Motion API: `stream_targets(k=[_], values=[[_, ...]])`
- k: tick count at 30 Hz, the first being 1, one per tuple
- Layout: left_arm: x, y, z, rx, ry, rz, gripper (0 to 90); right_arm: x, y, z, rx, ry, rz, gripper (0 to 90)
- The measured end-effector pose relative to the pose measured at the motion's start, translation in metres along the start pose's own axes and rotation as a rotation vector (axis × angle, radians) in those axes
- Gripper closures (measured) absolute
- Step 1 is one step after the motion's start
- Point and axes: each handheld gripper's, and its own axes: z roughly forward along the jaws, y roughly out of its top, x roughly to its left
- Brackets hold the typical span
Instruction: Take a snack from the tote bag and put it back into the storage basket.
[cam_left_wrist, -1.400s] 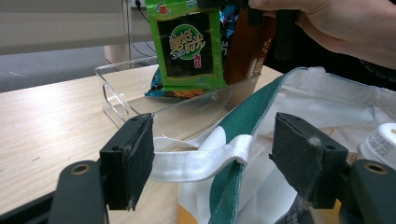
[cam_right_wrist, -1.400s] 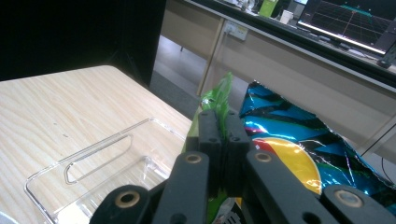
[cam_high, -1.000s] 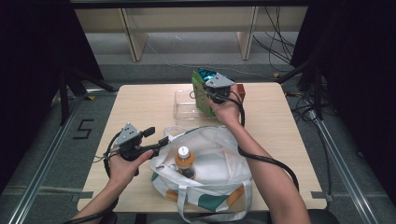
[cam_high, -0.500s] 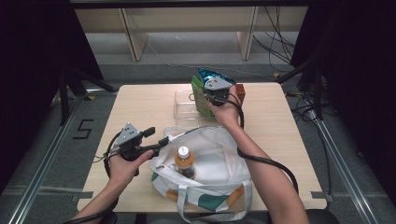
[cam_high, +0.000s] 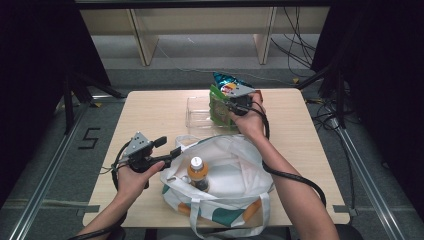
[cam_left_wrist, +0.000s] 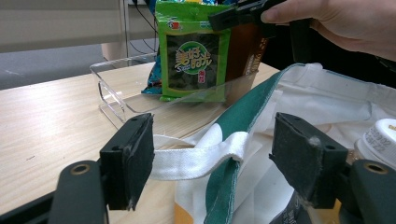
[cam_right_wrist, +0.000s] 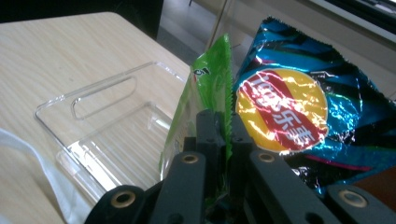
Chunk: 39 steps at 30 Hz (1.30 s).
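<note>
Your right gripper (cam_right_wrist: 223, 140) has its jaws pinched together on the top edge of the green snack packet (cam_right_wrist: 205, 93), which stands upright in the clear tray (cam_right_wrist: 93, 126) with the blue packet (cam_right_wrist: 299, 102) just beside it. Your right hand (cam_high: 248, 120) reaches over the white tote bag (cam_high: 235, 175). Your left gripper (cam_left_wrist: 212, 158) stands wide apart around the bag's strap (cam_left_wrist: 196, 161), gripping nothing. One bottle (cam_high: 198, 170) sits in the bag.
</note>
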Motion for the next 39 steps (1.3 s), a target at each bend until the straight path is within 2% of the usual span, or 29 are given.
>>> stream_targets(k=[1,4,7,8,10,12,13,14,16,17,21,24,25,26,30,32,34,37,39], values=[[0.000,0.000,0.000,-0.001,0.000,0.000,29.2,-0.001,0.000,0.000,0.001,-0.008,-0.021,87.2],[0.000,0.000,0.000,-0.001,0.002,-0.001,29.2,0.000,0.000,-0.003,0.015,-0.019,-0.028,86.0],[0.000,0.000,0.000,0.000,0.002,0.000,29.2,0.002,0.000,-0.006,0.028,-0.051,-0.054,84.3],[0.000,0.000,0.000,-0.001,0.001,0.000,29.2,0.002,0.000,-0.007,0.040,-0.049,-0.061,84.1],[0.000,0.000,0.000,0.000,0.000,0.001,29.2,0.004,-0.001,-0.009,0.049,-0.052,-0.059,84.0],[0.000,0.000,0.000,0.000,0.000,0.002,29.2,0.004,-0.001,-0.012,0.053,-0.083,-0.066,83.8],[0.000,0.000,0.000,0.000,0.000,0.002,29.2,0.003,-0.001,-0.012,0.064,-0.071,-0.065,83.8],[0.000,0.000,0.000,-0.002,-0.003,0.001,29.2,0.003,-0.002,-0.013,0.068,-0.080,-0.064,83.9],[0.000,0.000,0.000,0.001,-0.001,0.001,29.2,0.002,-0.003,-0.015,0.083,-0.105,-0.089,83.9],[0.000,0.000,0.000,-0.001,-0.002,0.002,29.2,0.002,-0.004,-0.016,0.095,-0.095,-0.081,83.5],[0.000,0.000,0.000,0.001,0.000,0.000,29.2,0.001,-0.005,-0.021,0.078,-0.112,-0.088,78.5],[0.000,0.000,0.001,-0.008,-0.006,-0.010,29.1,0.000,-0.004,-0.026,0.051,-0.094,-0.073,72.1],[0.000,0.000,0.000,-0.002,0.000,-0.005,29.0,0.001,-0.004,-0.027,0.051,-0.072,-0.042,70.8],[0.000,0.000,0.000,-0.004,-0.002,-0.004,29.0,0.000,-0.004,-0.028,0.043,-0.059,-0.038,69.1],[0.000,0.000,0.000,-0.005,0.000,-0.005,28.9,-0.002,-0.003,-0.036,-0.004,-0.045,-0.014,62.5],[0.000,0.001,0.000,-0.006,0.001,-0.005,28.9,-0.001,-0.001,-0.042,-0.007,-0.013,0.024,59.7],[0.000,0.001,0.000,-0.007,0.001,-0.003,28.9,-0.002,0.001,-0.047,-0.046,-0.011,0.032,57.6],[0.000,0.001,0.000,-0.008,0.003,-0.006,28.8,-0.003,0.002,-0.054,-0.073,0.016,0.090,54.6],[0.000,0.001,0.000,-0.008,0.003,-0.005,28.8,-0.005,0.003,-0.058,-0.094,0.018,0.098,53.4]])
